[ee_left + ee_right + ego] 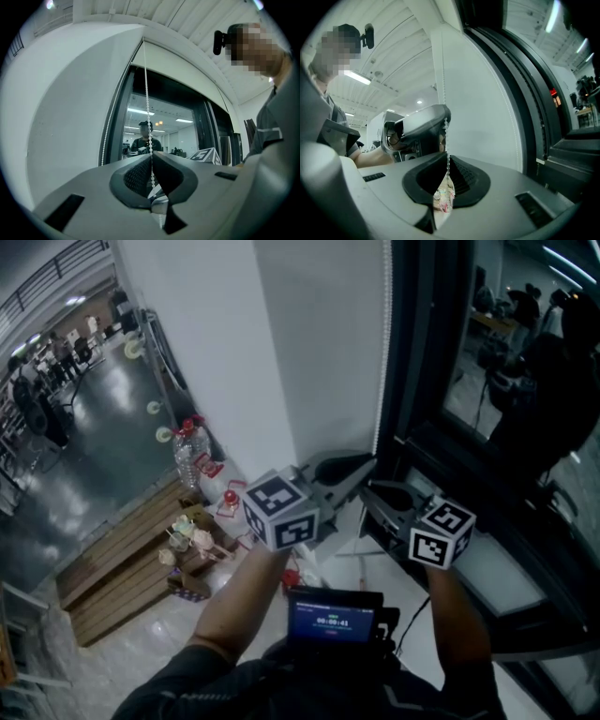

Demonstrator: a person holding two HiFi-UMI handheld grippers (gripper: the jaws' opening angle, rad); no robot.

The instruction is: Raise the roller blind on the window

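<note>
Both grippers on the operating cord of the roller blind. The cord is a white beaded chain (381, 352) that hangs straight down beside the black-framed window (441, 343), its long axis vertical.

The left gripper (361, 468) is clenched on this chain. In the left gripper view the beads (146, 93) drop from above, pass between the two ribbed dark pads (136, 176), which are pressed together on them, and come out below. The right gripper (375, 493) is likewise clamped on the chain. In the right gripper view the beads run down into its closed pads (461, 176), and the left gripper sits just above on what appears to be the same strand. The two grips are therefore stacked, left over right, close but not touching.

A second strand (108, 131) hangs free along the frame edge, apart from both grippers.

The blind's fabric is not clearly shown. The pale band (187, 77) across the head of the window is probably its lower part or its housing. The dark glass (173, 126) below it is uncovered.

Judgement: the chain lies between the fingers of both grippers, so any pull must follow its vertical axis. A sideways pull could drag the beads out of the pads.
</note>
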